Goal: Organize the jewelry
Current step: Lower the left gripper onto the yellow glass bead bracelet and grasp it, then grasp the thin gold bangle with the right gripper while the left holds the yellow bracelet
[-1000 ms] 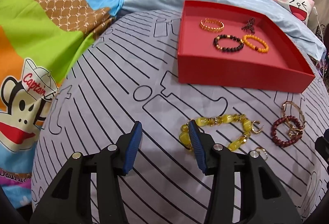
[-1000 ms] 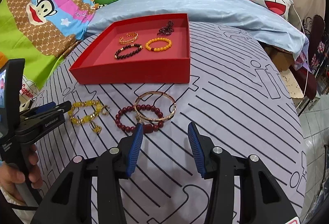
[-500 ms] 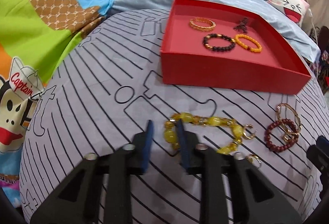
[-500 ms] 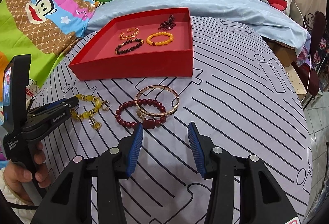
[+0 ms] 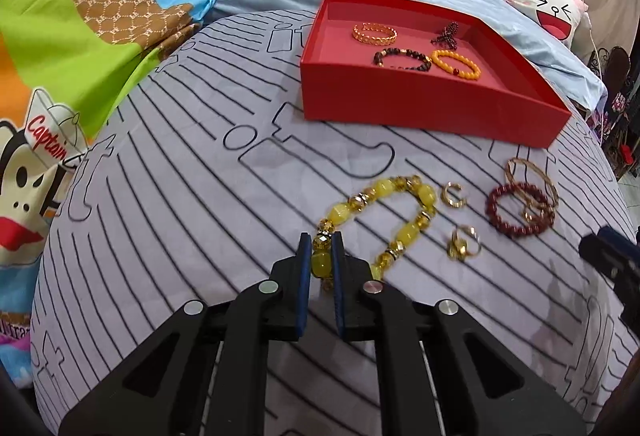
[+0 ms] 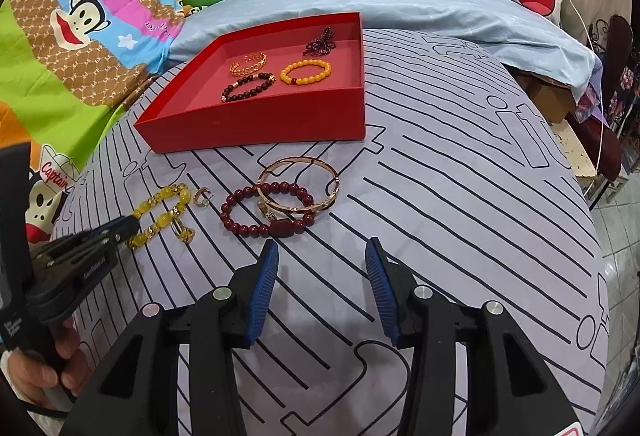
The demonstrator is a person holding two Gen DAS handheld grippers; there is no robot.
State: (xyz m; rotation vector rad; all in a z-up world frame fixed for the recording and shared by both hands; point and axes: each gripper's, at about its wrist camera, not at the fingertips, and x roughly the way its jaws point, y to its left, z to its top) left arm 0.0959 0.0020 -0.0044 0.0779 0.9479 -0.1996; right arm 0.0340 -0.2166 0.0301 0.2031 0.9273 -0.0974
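My left gripper is clenched on one end bead of the yellow bracelet lying on the striped cloth, so I should lift slowly toward the red tray, right gripper released.

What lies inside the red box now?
Inside the red box: gold bracelet, dark beaded bracelet, orange beaded bracelet, dark bow-shaped piece. The near wall hides some floor.

- Bare striped grey cloth lies open from the spread right gripper toward 2 o'clock.
- At 11 o'clock the dark red bead bracelet and rose-gold bangle overlap, blocking.
- Beyond, the shallow red cardboard tray walls 12 o'clock.
- Small gold rings crowd the left gripper at 2 o'clock, possibly touching.
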